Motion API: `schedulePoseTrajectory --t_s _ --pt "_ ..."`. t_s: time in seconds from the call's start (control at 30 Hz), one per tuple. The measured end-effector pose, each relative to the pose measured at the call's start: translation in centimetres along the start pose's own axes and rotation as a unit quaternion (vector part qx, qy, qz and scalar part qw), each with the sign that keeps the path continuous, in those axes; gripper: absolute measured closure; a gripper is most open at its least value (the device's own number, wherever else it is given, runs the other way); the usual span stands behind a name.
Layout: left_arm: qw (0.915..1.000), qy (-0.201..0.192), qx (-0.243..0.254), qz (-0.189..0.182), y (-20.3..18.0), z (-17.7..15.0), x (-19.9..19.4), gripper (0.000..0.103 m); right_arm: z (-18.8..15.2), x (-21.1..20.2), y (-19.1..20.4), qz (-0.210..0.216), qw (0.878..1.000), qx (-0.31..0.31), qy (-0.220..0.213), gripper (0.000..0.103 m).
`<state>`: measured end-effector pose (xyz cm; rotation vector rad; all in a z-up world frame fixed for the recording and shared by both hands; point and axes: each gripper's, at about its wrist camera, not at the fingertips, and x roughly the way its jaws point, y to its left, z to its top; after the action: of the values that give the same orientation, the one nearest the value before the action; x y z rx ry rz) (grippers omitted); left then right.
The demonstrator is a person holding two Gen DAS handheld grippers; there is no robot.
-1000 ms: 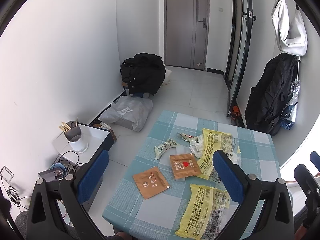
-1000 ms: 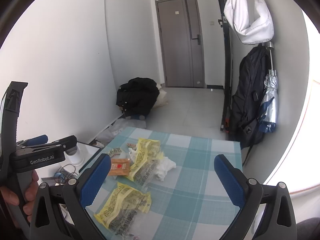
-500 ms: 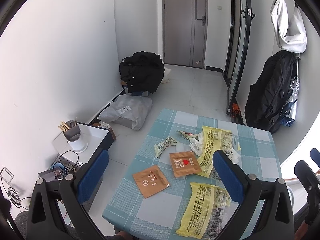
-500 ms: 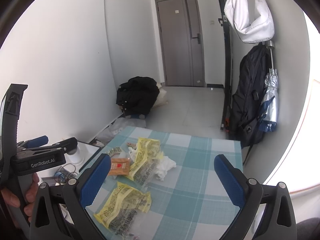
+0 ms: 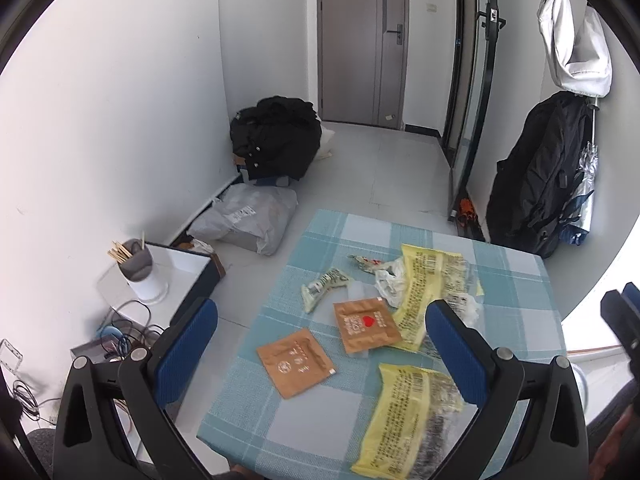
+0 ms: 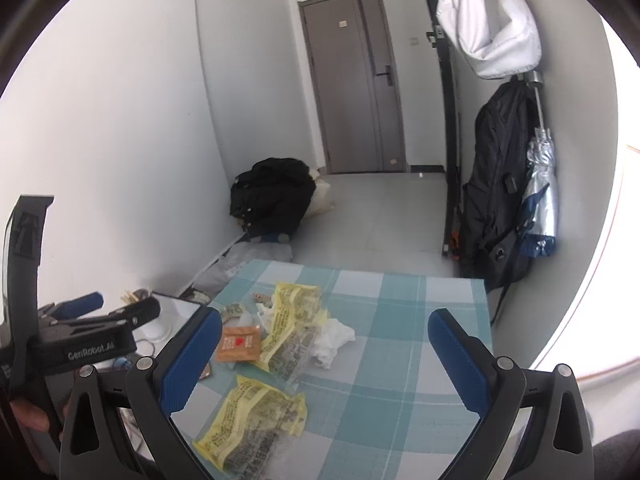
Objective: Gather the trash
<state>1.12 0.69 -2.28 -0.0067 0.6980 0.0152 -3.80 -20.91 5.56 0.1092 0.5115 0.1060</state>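
Trash lies on a small table with a teal checked cloth. There are two yellow wrappers, two brown sachets, a green-white wrapper, a small striped wrapper and a crumpled white bag. In the right wrist view the near yellow wrapper, the far one and white tissue show. My left gripper is open and empty, above the table's near left part. My right gripper is open and empty, above the table's middle.
A low white stand with a cup of sticks and cables stands left of the table. A grey parcel and a black bag lie on the floor. A black backpack hangs at the right wall.
Both grippers have shifted slightly; the table and wrappers sit a little lower and nearer in the views. Nothing was picked up.
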Motion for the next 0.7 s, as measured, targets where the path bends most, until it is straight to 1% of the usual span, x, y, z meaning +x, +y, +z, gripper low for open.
schedulePoseTrajectory --t_s 0.07,0.1,0.2,0.27,0.33,0.4,0.43,0.47,0.57,0.6,0.67,0.7 --pt "0.9999 0.0 0.013 0.006 0.2 -0.1 0.4 0.001 0.2 0.3 -0.4 0.001 1.0 0.011 0.001 0.0" --pt "0.9999 0.006 0.015 0.001 0.4 -0.1 0.7 0.001 0.2 0.5 -0.5 0.003 1.0 0.015 0.003 0.0" --pt "0.9977 0.049 0.009 -0.047 1.7 0.1 2.3 0.001 0.4 1.1 -0.6 0.01 1.0 0.019 0.012 0.0" --pt "0.9952 0.079 0.008 -0.057 2.5 0.3 3.4 0.001 0.5 1.7 -0.6 0.009 1.0 0.017 0.017 0.0" --pt "0.9902 0.116 0.011 -0.078 3.3 0.5 4.7 0.001 0.5 2.3 -0.6 0.021 0.999 0.017 0.027 0.0" --pt "0.9856 0.139 0.015 -0.096 3.6 0.3 5.6 0.001 0.5 3.0 -0.7 0.028 0.999 0.022 0.038 0.0" --pt "0.9816 0.158 0.026 -0.105 3.6 0.1 6.4 0.001 0.5 3.3 -0.8 0.03 0.998 0.025 0.044 0.0" --pt "0.9784 0.173 0.041 -0.105 3.6 0.0 7.2 0.001 0.5 3.7 -0.9 0.03 0.998 0.027 0.052 0.0" --pt "0.9701 0.203 0.086 -0.1 3.4 -0.7 9.1 0.001 0.3 4.8 -1.0 0.029 0.996 0.026 0.075 0.0" --pt "0.9681 0.212 0.094 -0.095 3.5 -0.9 9.6 0.001 0.2 5.1 -1.0 0.032 0.996 0.023 0.084 0.0" --pt "0.9603 0.236 0.111 -0.1 3.6 -1.6 11.0 0.001 0.1 5.7 -0.9 0.036 0.995 0.016 0.095 0.0" --pt "0.9577 0.243 0.123 -0.094 3.6 -2.0 11.5 0.001 -0.1 5.9 -0.8 0.037 0.994 0.011 0.098 0.0"
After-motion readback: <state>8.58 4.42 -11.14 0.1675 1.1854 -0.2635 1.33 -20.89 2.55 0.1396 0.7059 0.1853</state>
